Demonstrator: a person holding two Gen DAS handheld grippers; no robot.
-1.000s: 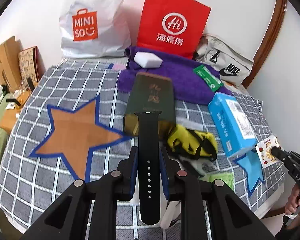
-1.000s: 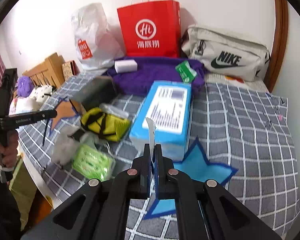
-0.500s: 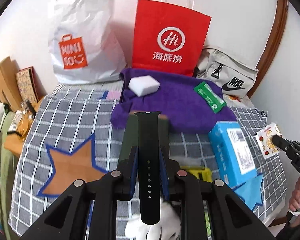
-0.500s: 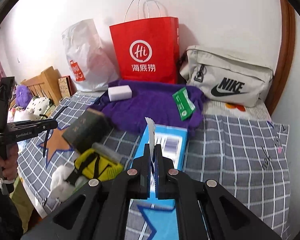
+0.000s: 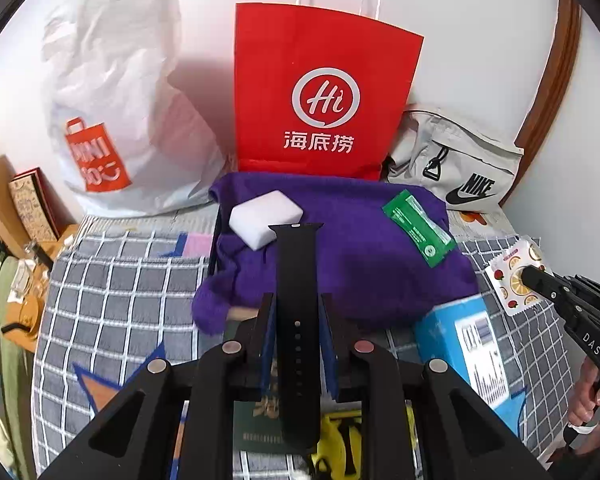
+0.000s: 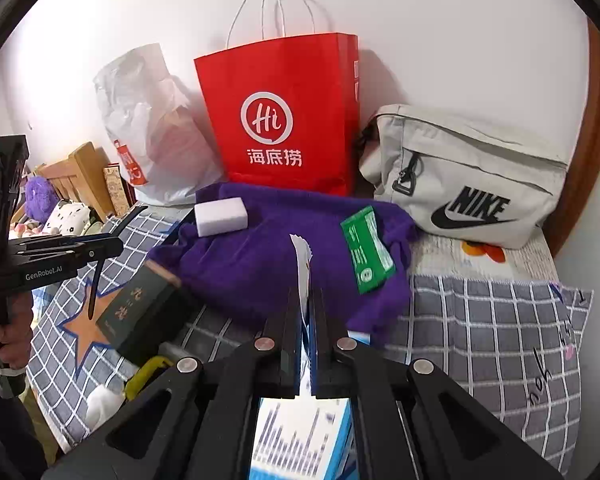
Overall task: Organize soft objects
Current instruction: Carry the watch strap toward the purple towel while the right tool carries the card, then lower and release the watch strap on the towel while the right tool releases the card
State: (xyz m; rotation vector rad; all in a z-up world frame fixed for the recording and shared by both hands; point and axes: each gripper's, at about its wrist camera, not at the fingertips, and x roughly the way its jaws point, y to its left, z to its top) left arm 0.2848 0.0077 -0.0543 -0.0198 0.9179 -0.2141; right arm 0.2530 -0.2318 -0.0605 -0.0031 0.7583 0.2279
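My left gripper (image 5: 296,300) is shut on a black watch strap (image 5: 296,264), which sticks out forward over the near edge of a purple towel (image 5: 340,248). On that towel lie a white sponge block (image 5: 266,214) and a green sachet (image 5: 418,224). My right gripper (image 6: 305,292) is shut on a thin fruit-printed packet (image 6: 302,256), seen edge-on above the towel (image 6: 260,256). The left wrist view shows this packet (image 5: 514,276) flat-on at the right gripper's tip (image 5: 528,276). From the right wrist view, the left gripper (image 6: 116,244) hovers at the left with the strap (image 6: 94,288) hanging down.
A red paper bag (image 5: 320,92), a white plastic bag (image 5: 112,100) and a grey Nike bag (image 5: 460,168) stand against the wall behind the towel. A blue box (image 5: 472,344), a dark green box (image 6: 140,308) and a yellow item (image 5: 340,440) lie on the checked bedspread (image 5: 120,288).
Both grippers have moved forward and a little up, toward the purple towel and the bags. The strap and the packet stay gripped; the boxes and yellow item slid below the frames.
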